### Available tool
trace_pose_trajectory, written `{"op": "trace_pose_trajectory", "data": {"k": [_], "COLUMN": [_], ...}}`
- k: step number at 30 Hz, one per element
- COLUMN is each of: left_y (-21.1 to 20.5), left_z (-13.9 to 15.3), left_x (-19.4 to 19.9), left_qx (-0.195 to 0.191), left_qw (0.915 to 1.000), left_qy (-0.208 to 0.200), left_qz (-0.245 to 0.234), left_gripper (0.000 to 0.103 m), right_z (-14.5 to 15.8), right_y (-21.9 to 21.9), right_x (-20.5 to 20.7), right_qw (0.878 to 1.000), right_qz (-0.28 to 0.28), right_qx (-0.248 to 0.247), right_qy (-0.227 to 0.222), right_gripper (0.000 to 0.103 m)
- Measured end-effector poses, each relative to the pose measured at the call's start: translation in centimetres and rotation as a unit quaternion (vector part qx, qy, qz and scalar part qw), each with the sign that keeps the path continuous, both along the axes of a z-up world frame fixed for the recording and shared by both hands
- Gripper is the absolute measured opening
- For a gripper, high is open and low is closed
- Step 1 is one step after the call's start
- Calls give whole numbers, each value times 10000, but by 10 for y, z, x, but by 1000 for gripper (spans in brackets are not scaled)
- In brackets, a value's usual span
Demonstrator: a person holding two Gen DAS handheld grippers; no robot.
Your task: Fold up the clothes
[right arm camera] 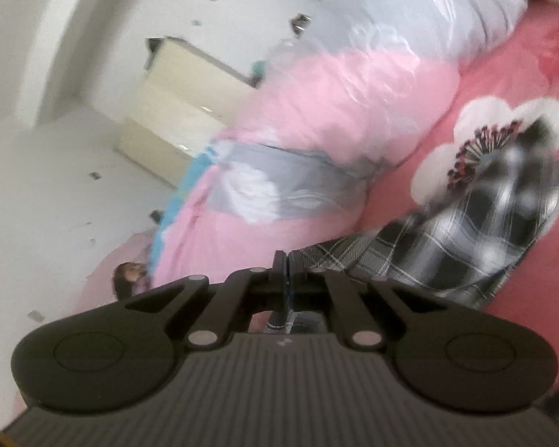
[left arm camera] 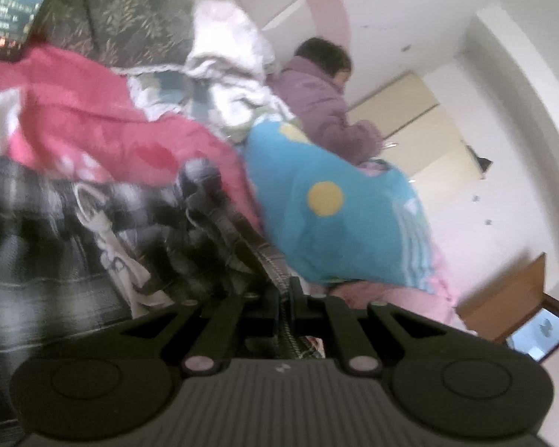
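Cloth in a black-and-white plaid point(right arm camera: 477, 223) hangs between two hand-held grippers above a pink bed cover point(right arm camera: 503, 85) printed with a white flower. The left gripper point(left arm camera: 285, 294) has its fingers pinched together on one part of the plaid garment, and the right gripper point(right arm camera: 285, 264) has its fingers pinched on another part. The garment is lifted and slack, not lying in a flat folded shape, so folding looks to be under way and unfinished. Counted: one plaid garment, two grippers, one blue blanket with yellow dots point(left arm camera: 331, 205), one bagged pink quilt point(right arm camera: 316, 111), one person in a purple coat point(left arm camera: 320, 100).
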State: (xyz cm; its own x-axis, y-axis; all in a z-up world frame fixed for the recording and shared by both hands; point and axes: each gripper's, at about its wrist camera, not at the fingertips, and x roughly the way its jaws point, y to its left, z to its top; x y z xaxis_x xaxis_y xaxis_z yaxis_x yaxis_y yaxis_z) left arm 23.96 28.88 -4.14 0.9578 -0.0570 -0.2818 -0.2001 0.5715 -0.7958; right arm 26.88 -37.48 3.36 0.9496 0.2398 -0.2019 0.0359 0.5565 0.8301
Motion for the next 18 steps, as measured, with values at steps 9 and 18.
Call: {"op": "trace_pose_trajectory", "data": {"k": [9,18], "left_y": [4,2], "left_z": [5,-22], "left_x": [-64,-109], "left_qx": [280,901], "left_qw": [9963,9905], "left_qy": [-191,370], "left_qz": [-792,-967], "left_gripper": [5,6], "right_z": [-1,-48], "right_y": [5,3], "right_x": [-137,-213], "right_qw": [9994,9999], "right_qz": [104,-109], "right_qx": [-80,-21], "right_qy": [-336,32], "right_gripper": [0,0]}}
